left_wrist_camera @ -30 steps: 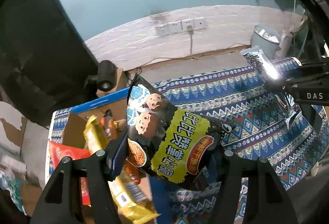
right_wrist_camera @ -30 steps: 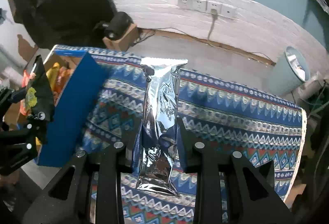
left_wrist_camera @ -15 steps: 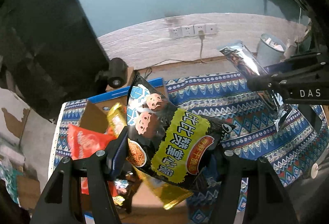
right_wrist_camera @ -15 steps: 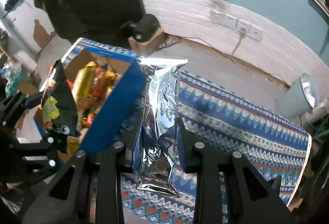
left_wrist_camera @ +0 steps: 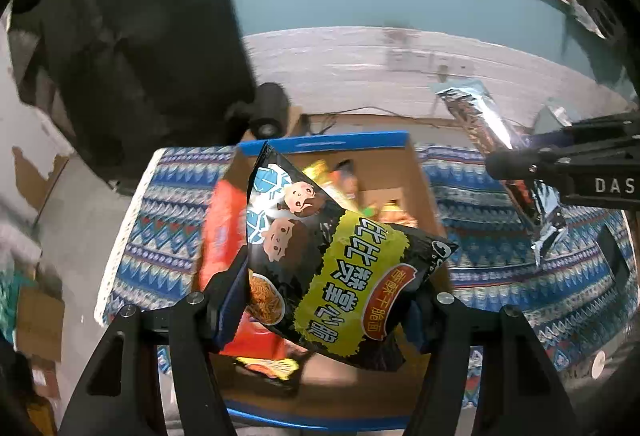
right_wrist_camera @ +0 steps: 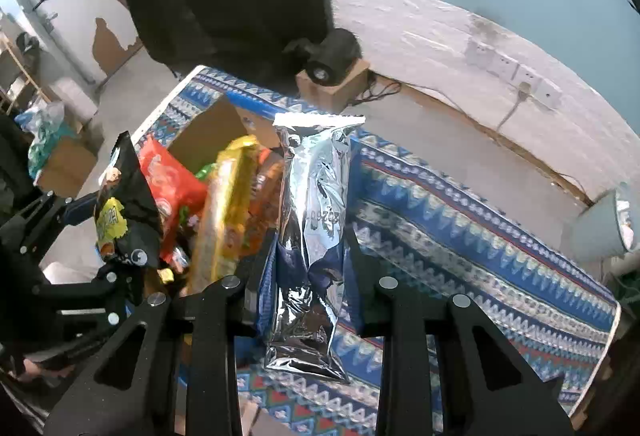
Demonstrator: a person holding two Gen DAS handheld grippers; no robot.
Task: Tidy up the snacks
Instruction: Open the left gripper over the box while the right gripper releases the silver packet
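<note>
My left gripper (left_wrist_camera: 324,300) is shut on a black and yellow snack bag (left_wrist_camera: 332,268) and holds it above the open cardboard box (left_wrist_camera: 416,172) with blue edges. The box holds a red bag (left_wrist_camera: 222,232), a yellow bag (right_wrist_camera: 224,220) and orange packets. My right gripper (right_wrist_camera: 310,288) is shut on a silver foil snack bag (right_wrist_camera: 316,220), held upright over the box's right side. The right gripper also shows in the left wrist view (left_wrist_camera: 520,166) with the foil bag (left_wrist_camera: 480,120). The left gripper with its bag (right_wrist_camera: 120,212) shows in the right wrist view.
The box sits at the left end of a table covered by a blue patterned cloth (right_wrist_camera: 460,228). A black camera on a small cardboard block (right_wrist_camera: 332,56) stands behind the table. A grey bin (right_wrist_camera: 604,224) is at the right. A dark cloth hangs at the back left.
Both grippers have moved left with their bags, toward and over the box. The box now lies under the left gripper's bag and beside the foil bag.
</note>
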